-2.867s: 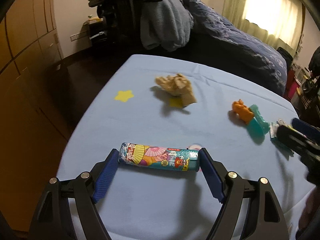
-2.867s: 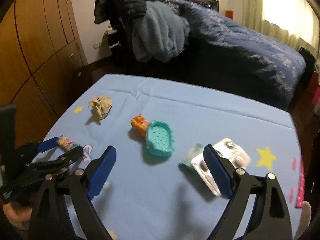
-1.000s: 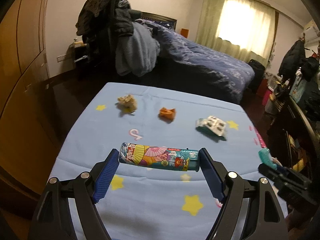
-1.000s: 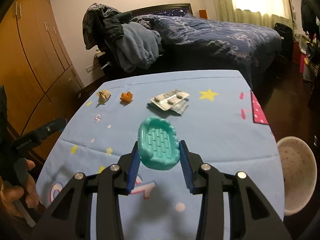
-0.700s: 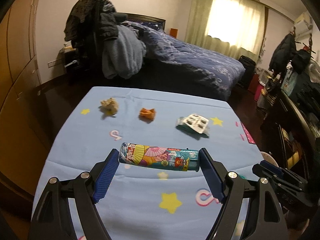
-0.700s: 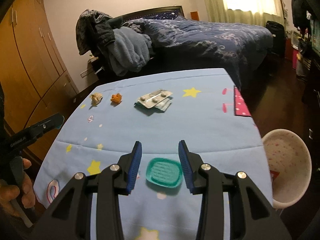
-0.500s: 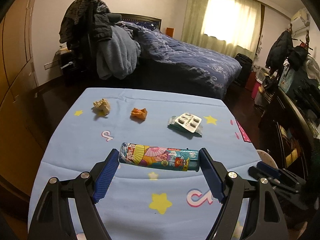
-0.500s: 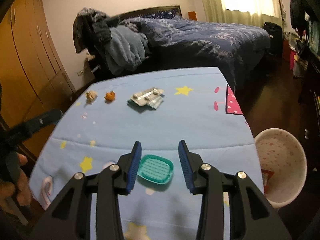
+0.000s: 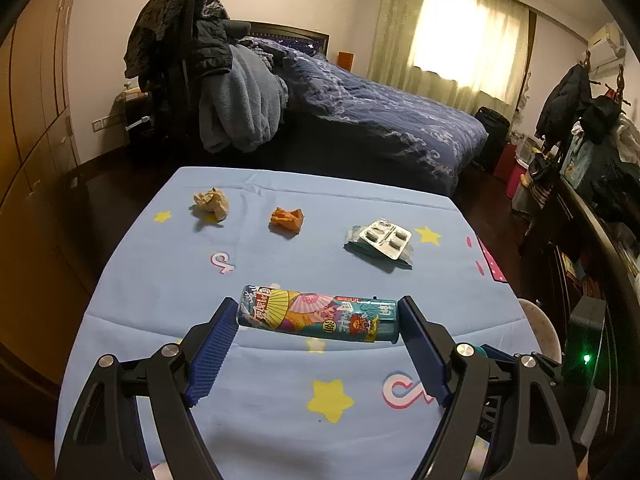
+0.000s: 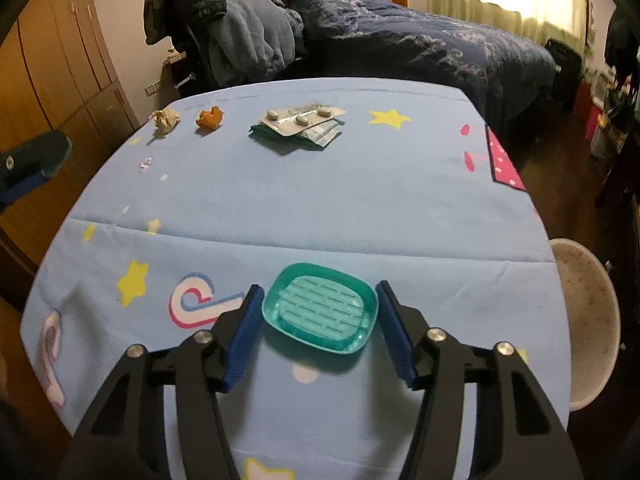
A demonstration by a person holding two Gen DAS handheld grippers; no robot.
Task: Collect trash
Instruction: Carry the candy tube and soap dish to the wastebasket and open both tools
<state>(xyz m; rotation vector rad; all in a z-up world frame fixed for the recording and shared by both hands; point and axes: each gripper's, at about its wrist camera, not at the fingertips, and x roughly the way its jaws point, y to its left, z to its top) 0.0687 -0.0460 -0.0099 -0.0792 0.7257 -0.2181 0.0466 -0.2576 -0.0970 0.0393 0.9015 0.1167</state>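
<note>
My left gripper [image 9: 318,322] is shut on a colourful printed tube [image 9: 318,315], held lengthwise between the blue pads above the near part of the blue table cover. My right gripper [image 10: 319,310] has its jaws apart around a teal soap dish [image 10: 320,308], which lies flat on the cover with a small gap on each side. Farther back lie a crumpled tan paper ball [image 9: 211,203] [image 10: 165,117], an orange scrap [image 9: 286,219] [image 10: 210,118] and a pill blister pack on a teal packet [image 9: 383,238] [image 10: 299,122].
A white speckled bin [image 10: 584,312] stands on the floor at the table's right edge; it also shows in the left wrist view [image 9: 538,330]. A bed with dark blue bedding [image 9: 380,120] and a chair piled with clothes [image 9: 208,80] lie beyond. Wooden wardrobes [image 10: 60,72] stand at the left.
Both grippers pulled back toward the near edge of the table. The right gripper opened and the teal soap dish now rests on the cover. The left keeps the tube.
</note>
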